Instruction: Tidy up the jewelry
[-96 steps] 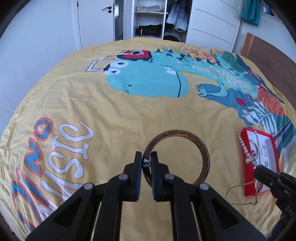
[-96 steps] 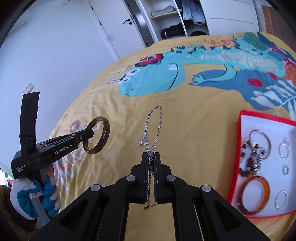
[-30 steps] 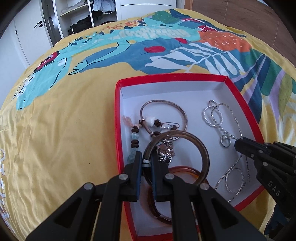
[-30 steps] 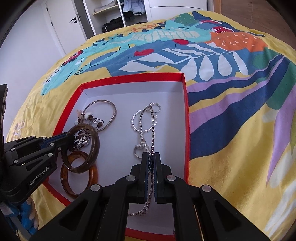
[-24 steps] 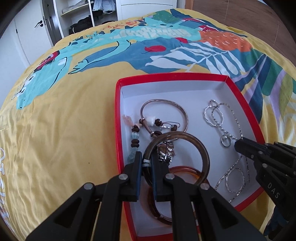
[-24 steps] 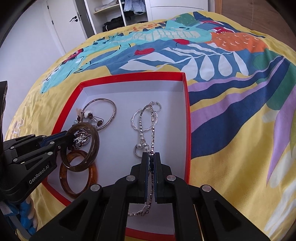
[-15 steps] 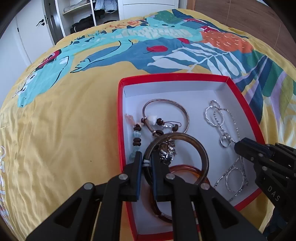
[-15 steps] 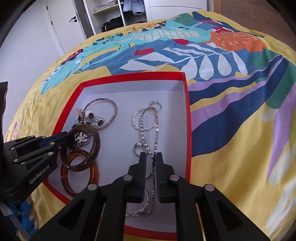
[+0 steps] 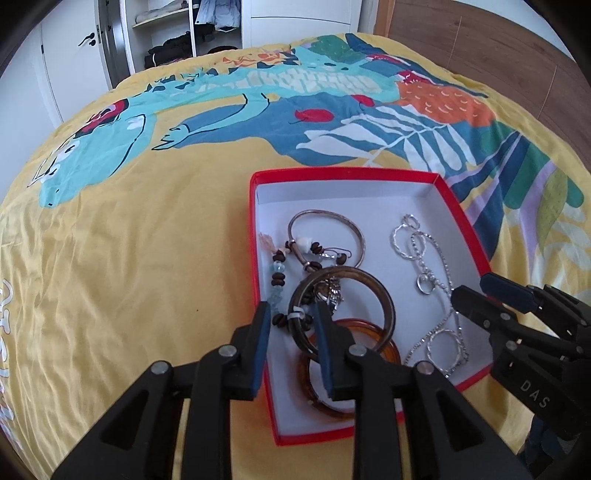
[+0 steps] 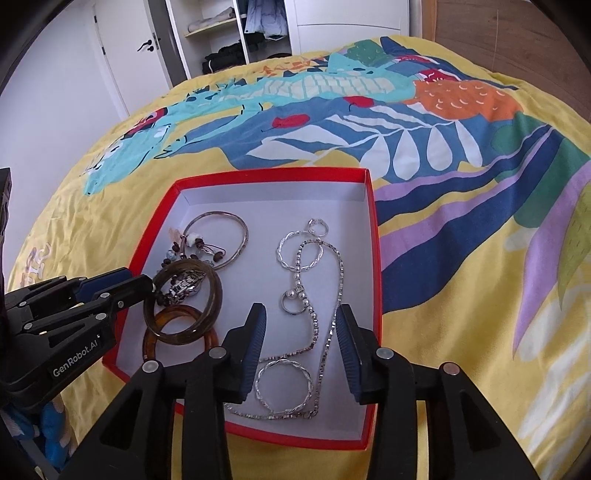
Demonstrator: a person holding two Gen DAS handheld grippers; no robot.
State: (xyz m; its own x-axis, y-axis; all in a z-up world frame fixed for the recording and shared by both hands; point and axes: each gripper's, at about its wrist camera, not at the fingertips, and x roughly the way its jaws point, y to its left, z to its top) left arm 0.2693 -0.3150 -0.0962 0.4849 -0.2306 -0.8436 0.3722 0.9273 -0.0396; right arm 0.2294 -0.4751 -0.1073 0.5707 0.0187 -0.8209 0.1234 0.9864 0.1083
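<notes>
Now both grippers over red box [image 10: 373,229], fingers [image 10: 255,332] spread

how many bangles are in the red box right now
3. A thin metal bangle lies at the far left of the box, a dark brown bangle sits nearer, partly on an amber bangle at the near left. Tangled beads may hide more.

A home bedroom. A bed [image 9: 147,229] fills the view, covered by a yellow duvet printed with a cartoon dinosaur. Behind it, an open white wardrobe [image 10: 236,33] shows folded clothes on shelves and hanging garments, beside a white door [image 9: 74,55] with a black handle.
</notes>
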